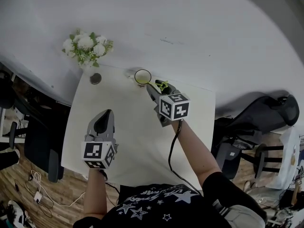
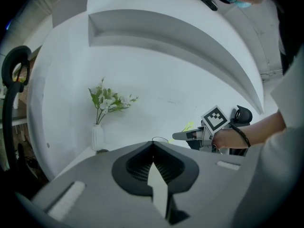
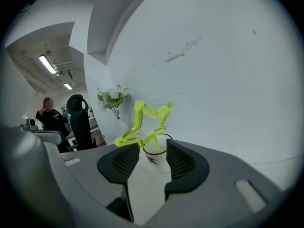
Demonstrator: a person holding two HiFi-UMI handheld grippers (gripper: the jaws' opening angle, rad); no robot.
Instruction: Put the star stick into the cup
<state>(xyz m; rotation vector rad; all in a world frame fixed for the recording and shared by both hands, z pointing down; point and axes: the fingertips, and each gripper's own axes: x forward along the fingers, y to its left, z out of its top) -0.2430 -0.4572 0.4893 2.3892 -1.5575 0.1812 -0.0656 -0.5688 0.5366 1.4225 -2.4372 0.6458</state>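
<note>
While right tool [image 3: 152, 147] gapes, star stick [image 3: 137, 109] stands past its tips | stem in cup [image 3: 156, 156] | left tool [image 2: 153, 145] closed

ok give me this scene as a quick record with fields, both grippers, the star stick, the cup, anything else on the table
left gripper: jaws shut, nothing between them, over the near left of the table
right gripper: jaws apart at the cup, pads not pressing anything
star stick: green, star above the cup rim, tilted; stick appears to run into the cup
cup: clear, upright, at the table's far edge
flowers: white, in a vase, far left corner
</note>
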